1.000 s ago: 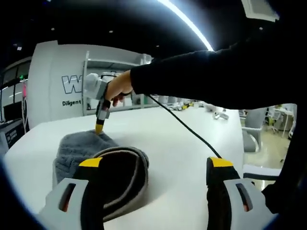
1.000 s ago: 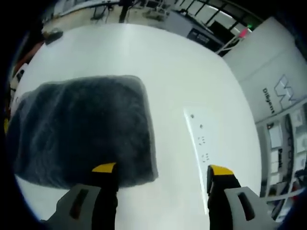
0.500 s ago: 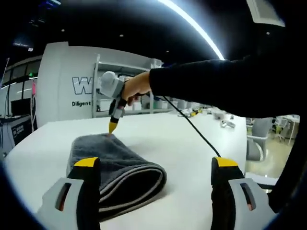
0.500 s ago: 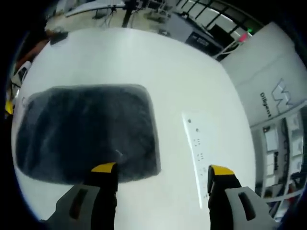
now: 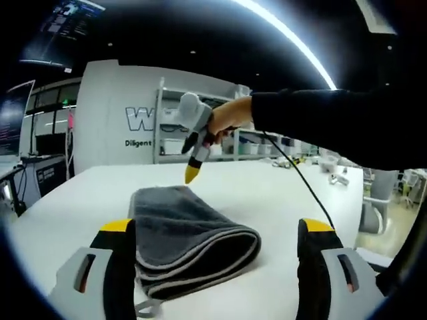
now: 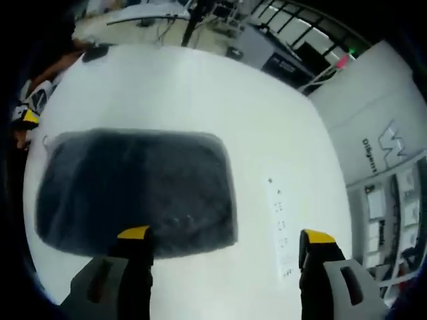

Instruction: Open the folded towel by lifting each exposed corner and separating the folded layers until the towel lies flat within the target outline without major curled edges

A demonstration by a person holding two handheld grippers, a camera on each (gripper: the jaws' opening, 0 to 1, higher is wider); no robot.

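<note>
Folded grey towel (image 5: pixel 190 240) on white bench (image 5: pixel 280 200); right gripper (image 5: pixel 192 172) has lifted off its far edge, jaw state unclear; left gripper (image 5: pixel 217 230) released.

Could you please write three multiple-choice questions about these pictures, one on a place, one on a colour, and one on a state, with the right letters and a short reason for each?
1. Where does the towel lie?
A. On the white table
B. On a chair
C. On the floor

2. What colour are the tips of the left gripper?
A. Red
B. Yellow
C. Green

3. In what state is the towel?
A. Spread out flat in one layer
B. Folded, with stacked layers at its near edge
C. Rolled into a ball

Answers:
1. A, since the grey towel rests on the white tabletop in both views.
2. B, since both jaws end in yellow caps in the left gripper view.
3. B, since the left gripper view shows several layers curving over each other at the fold, while the right gripper hovers above the towel's far edge.
</note>
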